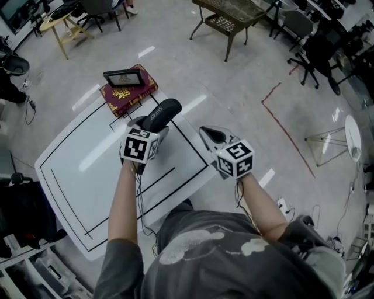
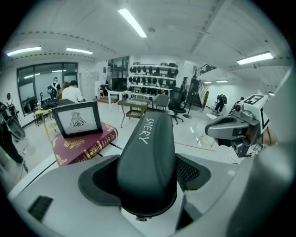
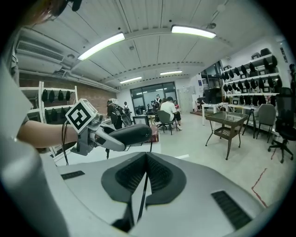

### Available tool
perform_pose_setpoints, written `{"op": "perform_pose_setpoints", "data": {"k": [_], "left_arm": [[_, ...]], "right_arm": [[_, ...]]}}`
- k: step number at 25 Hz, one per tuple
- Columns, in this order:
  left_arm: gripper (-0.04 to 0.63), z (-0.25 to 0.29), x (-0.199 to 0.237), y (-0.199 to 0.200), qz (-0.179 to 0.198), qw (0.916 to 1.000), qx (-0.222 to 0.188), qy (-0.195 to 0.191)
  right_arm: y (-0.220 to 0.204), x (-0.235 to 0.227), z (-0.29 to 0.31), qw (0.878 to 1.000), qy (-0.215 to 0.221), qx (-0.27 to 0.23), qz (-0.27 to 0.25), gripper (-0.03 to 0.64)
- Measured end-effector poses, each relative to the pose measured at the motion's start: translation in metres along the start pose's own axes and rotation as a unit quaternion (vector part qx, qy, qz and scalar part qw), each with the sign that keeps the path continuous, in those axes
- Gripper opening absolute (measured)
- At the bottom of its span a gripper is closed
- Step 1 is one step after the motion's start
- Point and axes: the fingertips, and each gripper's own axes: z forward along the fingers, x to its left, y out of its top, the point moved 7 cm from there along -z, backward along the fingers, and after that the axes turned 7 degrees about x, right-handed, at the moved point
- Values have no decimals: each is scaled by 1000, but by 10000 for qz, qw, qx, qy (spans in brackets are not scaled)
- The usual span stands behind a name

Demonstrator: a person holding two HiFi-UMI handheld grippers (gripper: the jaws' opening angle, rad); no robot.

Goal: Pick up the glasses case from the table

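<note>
The dark grey glasses case is lifted off the white table, clamped lengthwise between the wide-set jaws of my left gripper. In the left gripper view the case fills the middle, its white lettering facing up, with both dark pads pressing its sides. My right gripper hovers beyond the table's right corner, shut with nothing in it. In the right gripper view its pads meet in a thin line, and the case shows to the left.
A red book with gold trim lies at the table's far corner, a small picture frame standing on it. A wicker table and office chairs stand farther off. Red tape marks the floor at right.
</note>
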Motion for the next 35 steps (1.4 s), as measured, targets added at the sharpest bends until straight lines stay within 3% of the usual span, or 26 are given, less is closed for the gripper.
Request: {"op": "perform_pose_setpoints", "data": {"k": [10,24,35], "left_arm": [[350,-65,-54,-21,-319,9980,-417,355],[350,-113,-126,-106,-859,9924,-549,694],[350,-135,-224,-156,-1009,9887,-635,905]], "right_arm": [[-3,23,-47,9989,326,-245,-225,0],[-36,66,-101,9926,951,-666,-355,-2],[-80,82,-176,9864,873,-670,-1221,-1]]}}
